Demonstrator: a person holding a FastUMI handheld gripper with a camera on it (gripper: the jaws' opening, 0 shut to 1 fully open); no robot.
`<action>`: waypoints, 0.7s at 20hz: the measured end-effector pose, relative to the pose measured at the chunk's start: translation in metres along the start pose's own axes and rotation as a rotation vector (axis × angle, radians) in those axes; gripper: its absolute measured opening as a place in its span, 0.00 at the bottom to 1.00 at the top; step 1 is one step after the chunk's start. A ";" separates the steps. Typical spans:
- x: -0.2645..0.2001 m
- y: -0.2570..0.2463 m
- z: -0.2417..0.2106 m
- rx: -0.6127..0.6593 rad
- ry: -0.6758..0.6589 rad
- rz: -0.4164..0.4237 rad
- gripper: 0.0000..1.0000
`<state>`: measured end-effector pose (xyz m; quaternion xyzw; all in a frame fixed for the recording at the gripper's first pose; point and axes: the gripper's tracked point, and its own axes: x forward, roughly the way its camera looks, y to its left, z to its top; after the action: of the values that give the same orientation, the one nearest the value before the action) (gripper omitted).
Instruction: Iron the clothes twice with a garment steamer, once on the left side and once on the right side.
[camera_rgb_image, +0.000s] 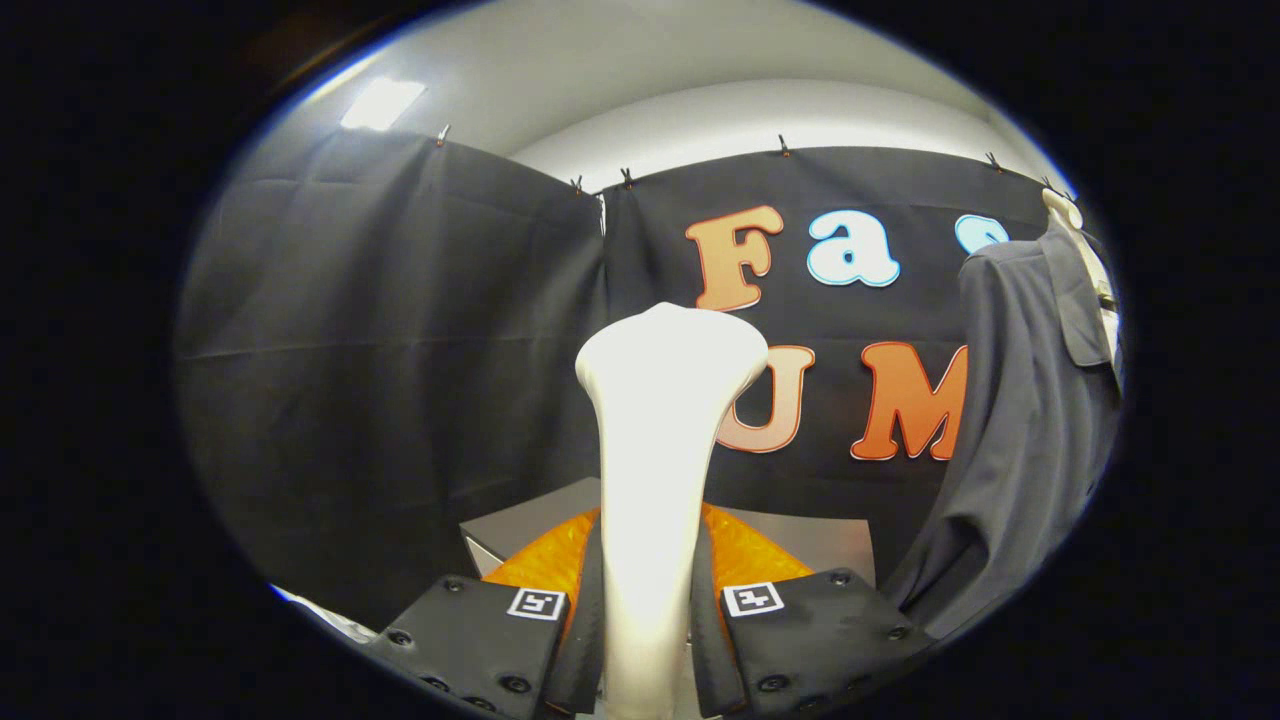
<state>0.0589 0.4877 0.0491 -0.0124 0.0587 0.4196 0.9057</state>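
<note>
A smooth, glossy white plastic garment steamer (655, 470) stands upright, clamped on both sides of its handle by the tool (645, 625), whose fingers look like matt hard plastic with small screw heads. To the right hangs a dark grey shirt (1020, 430) of soft, matt cloth. Beyond the fingers lies a shiny, crinkled orange surface (745, 555) on a dull grey table (820, 545).
</note>
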 end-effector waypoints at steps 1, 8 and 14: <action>-0.015 0.000 0.008 -0.003 -0.023 0.003 0.43; -0.102 -0.037 0.039 -0.023 -0.114 -0.046 0.43; -0.164 -0.084 0.057 -0.032 -0.164 -0.152 0.43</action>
<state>0.0236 0.3129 0.1222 0.0031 -0.0236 0.3500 0.9364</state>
